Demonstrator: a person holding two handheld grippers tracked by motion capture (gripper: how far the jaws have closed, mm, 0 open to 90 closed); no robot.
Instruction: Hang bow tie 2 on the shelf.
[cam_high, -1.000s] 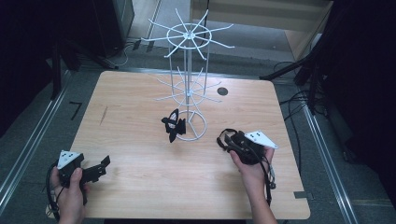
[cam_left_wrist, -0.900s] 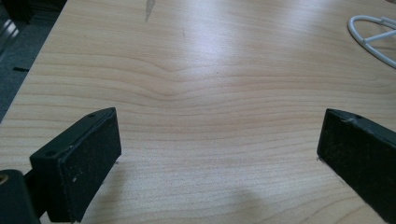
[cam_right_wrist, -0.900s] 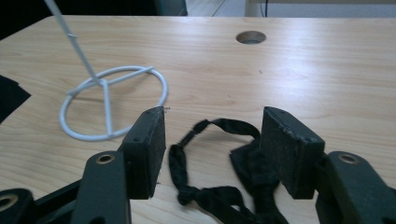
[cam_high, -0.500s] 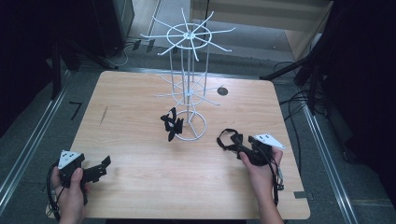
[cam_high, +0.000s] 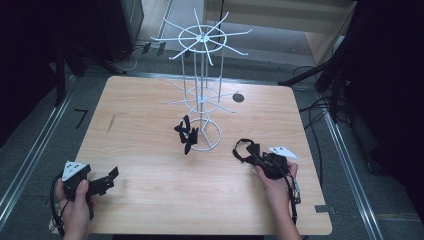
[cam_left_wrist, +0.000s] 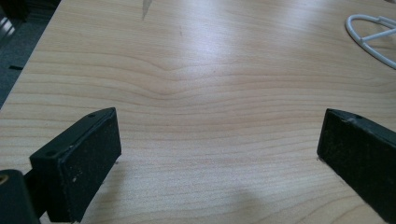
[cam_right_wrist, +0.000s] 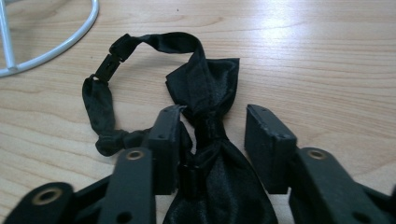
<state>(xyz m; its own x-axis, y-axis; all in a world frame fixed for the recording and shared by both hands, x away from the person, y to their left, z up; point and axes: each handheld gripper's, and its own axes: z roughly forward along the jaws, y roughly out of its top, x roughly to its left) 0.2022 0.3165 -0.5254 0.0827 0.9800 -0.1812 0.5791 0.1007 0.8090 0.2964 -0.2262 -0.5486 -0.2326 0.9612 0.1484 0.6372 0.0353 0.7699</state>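
Observation:
A black bow tie (cam_right_wrist: 205, 84) lies on the wooden table (cam_high: 150, 200) at the near right, its strap looped out to the left (cam_high: 245, 147). My right gripper (cam_high: 256, 159) (cam_right_wrist: 215, 114) is open around its knot; the left jaw touches the knot and the right jaw stands off it. A second black bow tie (cam_high: 186, 132) hangs low on the white wire rack (cam_high: 201, 37), beside the rack's ring base (cam_high: 205, 135). My left gripper (cam_high: 110, 180) (cam_left_wrist: 219, 144) rests open on the table at the near left, with bare wood between its jaws.
The rack stands at the table's middle back, with thin arms spreading at two heights. Its base ring shows in both gripper views (cam_left_wrist: 369, 32) (cam_right_wrist: 70, 42). A small dark round hole (cam_high: 238, 97) sits behind the rack. Black stands and cables surround the table.
My right gripper has drifted slightly right and nearer to the person with the bow tie. The rack's top arms have turned. The left gripper has stayed put.

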